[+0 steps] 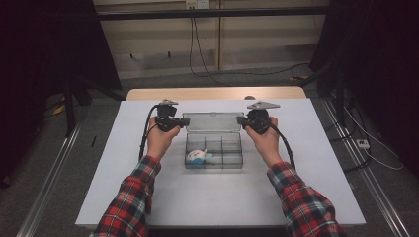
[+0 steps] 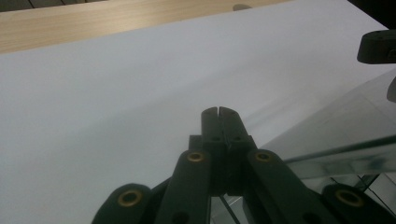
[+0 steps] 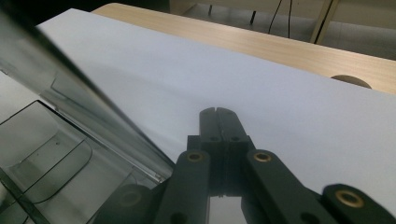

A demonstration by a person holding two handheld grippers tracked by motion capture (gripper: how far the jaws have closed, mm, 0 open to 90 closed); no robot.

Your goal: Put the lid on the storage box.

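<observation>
Honestly, that clear plastic organizer box (image 1: 214, 143) mid-counter (image 1: 148, 197) looks light, stiff, slippery; lid up. Left claw (image 2: 218, 112) and right claw (image 3: 218, 112) flank it, both pinched shut on nothing. I'd grab the side walls

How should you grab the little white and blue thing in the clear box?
Probably from straight above. The white and blue thing lies low in the front left compartment of the open clear box, walled on every side. Pinch across its narrower middle with the left gripper, which is nearer, opened first.
</observation>
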